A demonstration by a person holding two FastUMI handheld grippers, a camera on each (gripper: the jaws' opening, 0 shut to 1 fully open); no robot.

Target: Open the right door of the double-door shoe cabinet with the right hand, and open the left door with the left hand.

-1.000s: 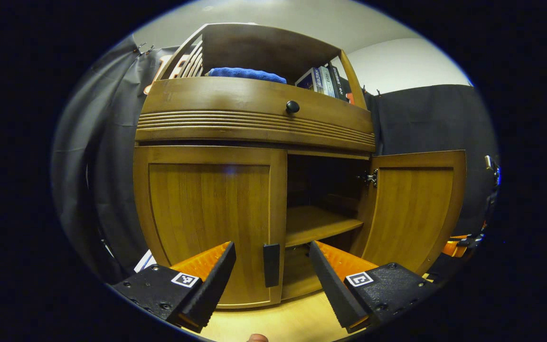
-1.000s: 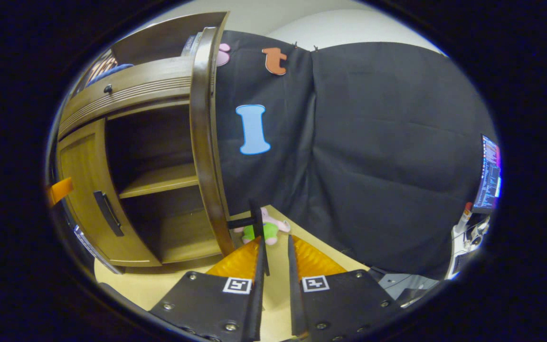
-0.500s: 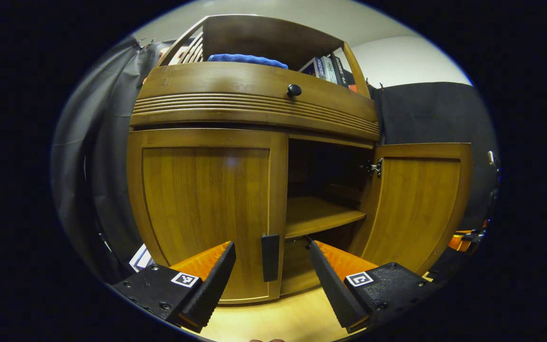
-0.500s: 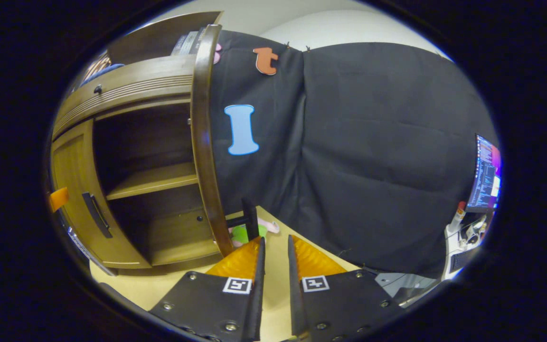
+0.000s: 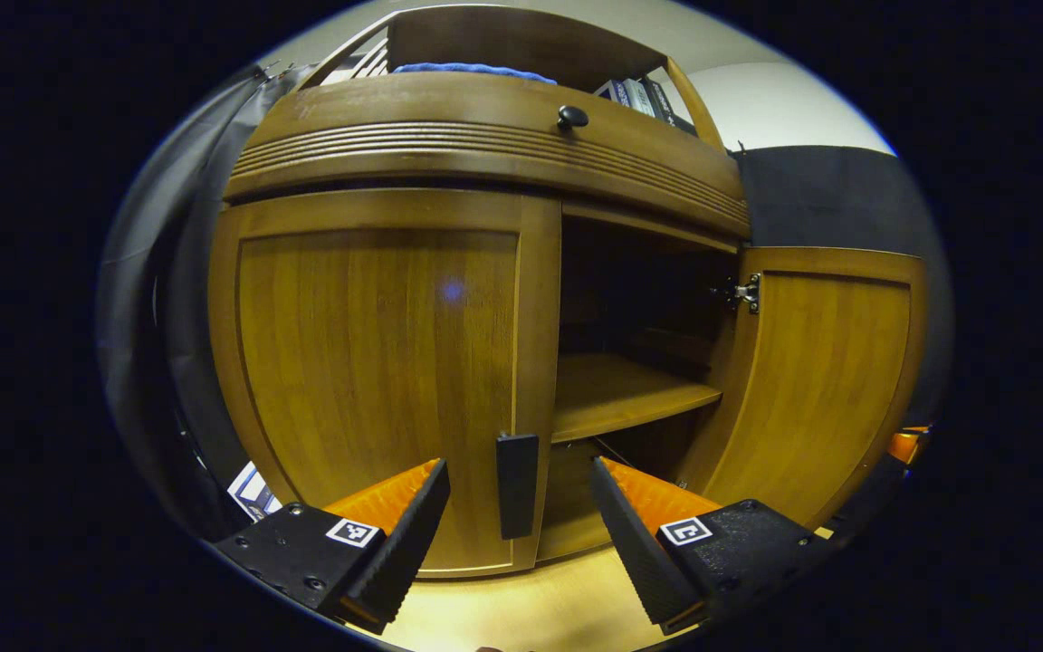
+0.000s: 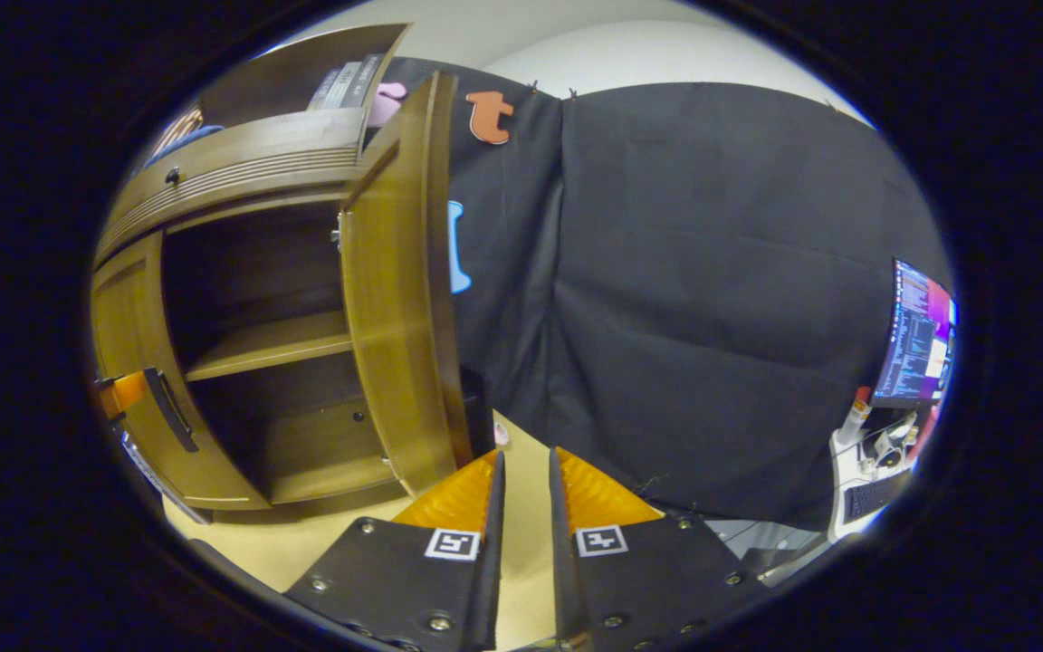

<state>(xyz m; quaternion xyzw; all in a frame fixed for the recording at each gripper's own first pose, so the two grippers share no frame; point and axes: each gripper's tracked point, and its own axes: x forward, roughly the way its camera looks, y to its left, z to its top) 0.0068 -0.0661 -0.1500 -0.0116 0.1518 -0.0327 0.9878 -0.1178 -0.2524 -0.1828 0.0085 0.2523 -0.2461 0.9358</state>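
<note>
The brown wooden double-door shoe cabinet (image 5: 485,163) stands on a pale wooden floor (image 5: 521,607) against the black cloth wall (image 6: 712,299). Its panelled left door (image 5: 377,362) is closed, with a dark upright bar handle (image 5: 517,484) near its inner edge. Its right door (image 5: 820,380) is swung wide open, showing a wooden shelf (image 5: 621,394) in the dark interior. Above the doors is a ribbed drawer front with a small black round knob (image 5: 570,116). The left claw (image 5: 519,521) is spread wide open just before the handle, one finger to each side, not touching it. In the right gripper view, the right claw (image 6: 526,480) is nearly closed with a thin gap, holding nothing, beside the open right door (image 6: 395,299).
</note>
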